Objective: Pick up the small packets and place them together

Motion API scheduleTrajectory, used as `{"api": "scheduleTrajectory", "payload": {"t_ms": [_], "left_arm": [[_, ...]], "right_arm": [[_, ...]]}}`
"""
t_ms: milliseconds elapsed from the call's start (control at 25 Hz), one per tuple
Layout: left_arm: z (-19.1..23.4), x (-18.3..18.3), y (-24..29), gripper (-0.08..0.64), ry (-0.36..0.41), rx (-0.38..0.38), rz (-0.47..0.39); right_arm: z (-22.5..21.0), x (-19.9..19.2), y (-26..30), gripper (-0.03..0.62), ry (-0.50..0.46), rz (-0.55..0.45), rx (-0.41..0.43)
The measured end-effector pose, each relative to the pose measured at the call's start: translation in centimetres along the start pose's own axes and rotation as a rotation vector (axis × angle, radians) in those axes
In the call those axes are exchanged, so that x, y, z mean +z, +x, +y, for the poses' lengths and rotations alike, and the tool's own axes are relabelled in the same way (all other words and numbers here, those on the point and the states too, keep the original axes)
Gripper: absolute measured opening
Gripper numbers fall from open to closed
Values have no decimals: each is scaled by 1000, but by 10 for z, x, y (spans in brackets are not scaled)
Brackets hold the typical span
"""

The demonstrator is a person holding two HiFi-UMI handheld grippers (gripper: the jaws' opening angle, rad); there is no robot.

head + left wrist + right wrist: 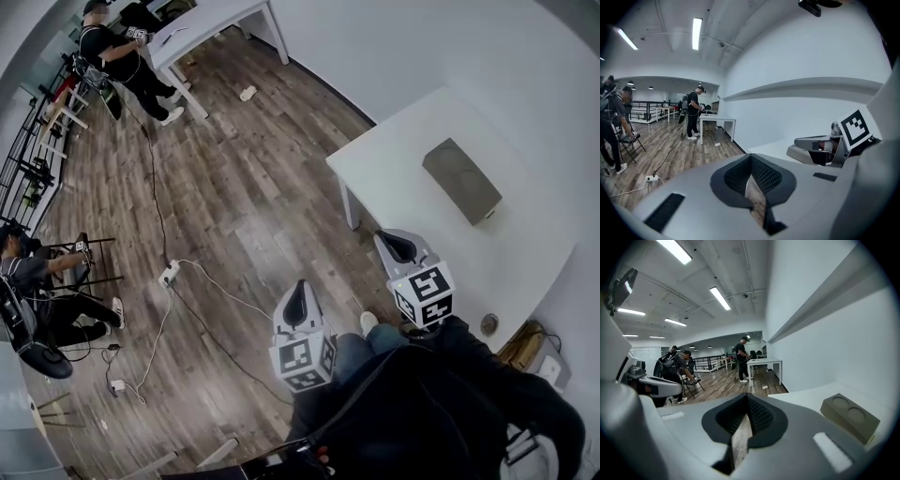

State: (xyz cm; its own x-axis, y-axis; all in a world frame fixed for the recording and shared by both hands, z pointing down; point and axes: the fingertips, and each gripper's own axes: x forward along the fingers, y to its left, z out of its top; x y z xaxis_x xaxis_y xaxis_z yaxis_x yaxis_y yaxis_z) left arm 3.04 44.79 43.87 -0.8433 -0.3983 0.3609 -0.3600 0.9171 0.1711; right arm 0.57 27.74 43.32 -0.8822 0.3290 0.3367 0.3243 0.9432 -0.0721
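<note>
The left gripper (298, 291) is held over the wooden floor (234, 187), its jaws pressed together on nothing. The right gripper (395, 244), by the white table (412, 150), is likewise closed and empty. A brown block (460, 180) is laid farther right on the table. The packets cannot be made out

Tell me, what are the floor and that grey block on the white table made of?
The floor looks like wood or wood-look laminate: brown planks with streaky grain, visible seams and a soft sheen. The block is matt grey-brown with two round dents on top; it might be moulded pulp or foam, but the look leaves that open. The table looks like smooth white-coated board.
</note>
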Motion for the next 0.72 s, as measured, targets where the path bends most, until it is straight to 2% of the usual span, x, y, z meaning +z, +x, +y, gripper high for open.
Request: {"api": "scheduleTrajectory", "payload": {"t_ms": [400,720], "left_arm": [[8,18,52,0,16,-12,14],[19,49,141,0,39,-93,27]], "right_arm": [[-27,12,38,-2,13,2,0],[-71,36,98,-2,26,-10,-72]]}}
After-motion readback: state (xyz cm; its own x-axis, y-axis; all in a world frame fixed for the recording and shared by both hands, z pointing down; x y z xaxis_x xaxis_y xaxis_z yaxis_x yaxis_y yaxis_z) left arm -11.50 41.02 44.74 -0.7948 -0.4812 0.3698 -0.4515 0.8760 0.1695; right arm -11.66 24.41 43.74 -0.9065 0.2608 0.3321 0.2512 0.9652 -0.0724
